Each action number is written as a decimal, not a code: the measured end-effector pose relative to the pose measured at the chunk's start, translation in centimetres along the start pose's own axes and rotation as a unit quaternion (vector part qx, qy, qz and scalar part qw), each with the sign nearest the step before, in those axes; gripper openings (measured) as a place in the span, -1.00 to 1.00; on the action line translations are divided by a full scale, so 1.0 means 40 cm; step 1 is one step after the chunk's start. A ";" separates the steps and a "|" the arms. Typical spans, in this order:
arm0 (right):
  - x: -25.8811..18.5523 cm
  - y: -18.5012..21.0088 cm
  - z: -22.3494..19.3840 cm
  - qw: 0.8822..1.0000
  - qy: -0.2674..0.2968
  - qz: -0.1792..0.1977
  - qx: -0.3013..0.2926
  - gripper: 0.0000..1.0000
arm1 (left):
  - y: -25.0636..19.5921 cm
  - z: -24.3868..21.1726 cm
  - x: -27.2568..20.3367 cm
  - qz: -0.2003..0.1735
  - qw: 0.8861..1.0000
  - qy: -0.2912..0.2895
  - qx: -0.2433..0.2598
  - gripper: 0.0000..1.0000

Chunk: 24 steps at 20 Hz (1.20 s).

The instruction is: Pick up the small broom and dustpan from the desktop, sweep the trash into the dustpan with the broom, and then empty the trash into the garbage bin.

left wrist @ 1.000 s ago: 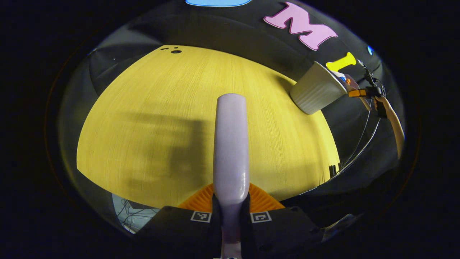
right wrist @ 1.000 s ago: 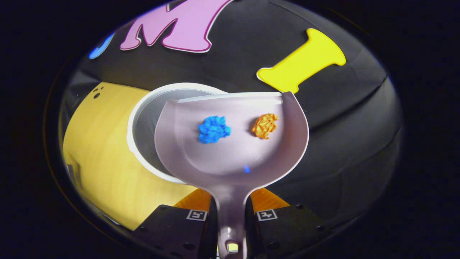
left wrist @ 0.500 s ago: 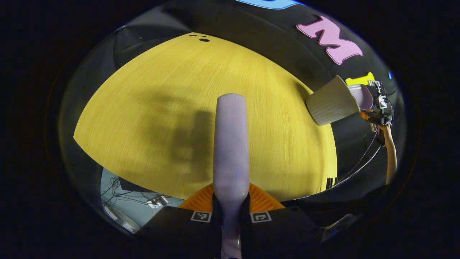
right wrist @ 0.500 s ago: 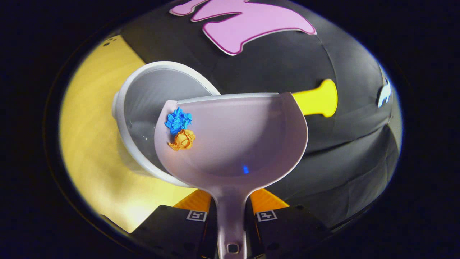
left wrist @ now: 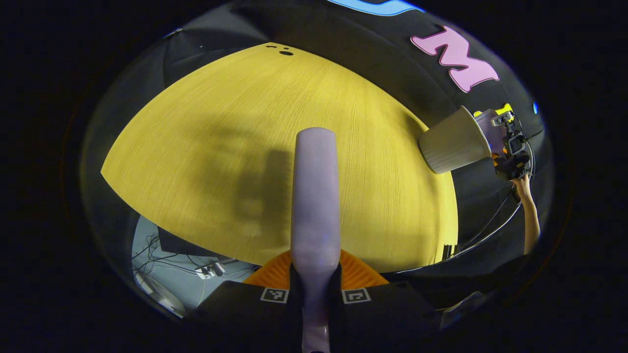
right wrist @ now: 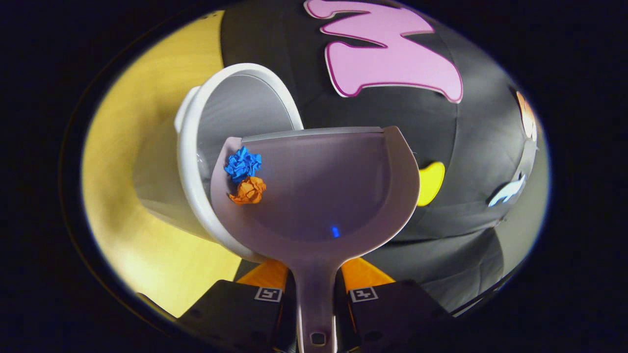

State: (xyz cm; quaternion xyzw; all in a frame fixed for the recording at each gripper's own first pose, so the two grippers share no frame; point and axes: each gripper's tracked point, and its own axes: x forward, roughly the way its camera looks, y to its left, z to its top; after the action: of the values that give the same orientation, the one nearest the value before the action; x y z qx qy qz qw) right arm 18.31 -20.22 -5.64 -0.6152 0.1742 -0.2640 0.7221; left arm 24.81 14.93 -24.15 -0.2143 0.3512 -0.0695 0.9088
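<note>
Dustpan (right wrist: 319, 196), clamped by right gripper (right wrist: 316, 294), tilts two paper wads (right wrist: 244, 175) against bin (right wrist: 230, 127) rim at desk (left wrist: 221, 147) edge; wads risk missing; left gripper (left wrist: 315, 294) clamps broom (left wrist: 315, 196).

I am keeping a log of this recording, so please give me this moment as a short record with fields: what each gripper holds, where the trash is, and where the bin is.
left gripper: shut on the broom handle, above the yellow desktop
right gripper: shut on the dustpan handle
dustpan: tilted, its left side over the bin mouth
trash: blue paper ball and orange paper ball, touching, at the dustpan's left wall, not yet in the bin
garbage bin: white, on the desktop near its edge
task stage: emptying not yet done
</note>
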 end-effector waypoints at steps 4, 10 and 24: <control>-0.005 -0.011 0.011 0.997 -0.031 -0.018 -0.071 -0.30 | 0.003 -0.006 0.005 -0.002 1.000 0.000 -0.004 -0.47; -0.003 -0.008 0.024 0.996 -0.035 -0.005 -0.085 -0.31 | -0.001 0.010 0.009 0.000 1.000 -0.011 -0.003 -0.51; -0.032 0.016 0.015 0.940 0.025 0.184 0.285 -0.30 | -0.086 0.113 -0.043 0.012 0.996 -0.071 0.043 -0.50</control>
State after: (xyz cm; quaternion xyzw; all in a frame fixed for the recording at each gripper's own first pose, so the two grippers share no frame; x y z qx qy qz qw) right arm 17.71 -18.91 -6.24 -0.3340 0.2201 -0.1806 0.8986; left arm 26.66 13.86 -18.62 -0.1748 0.2851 -0.0585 0.9406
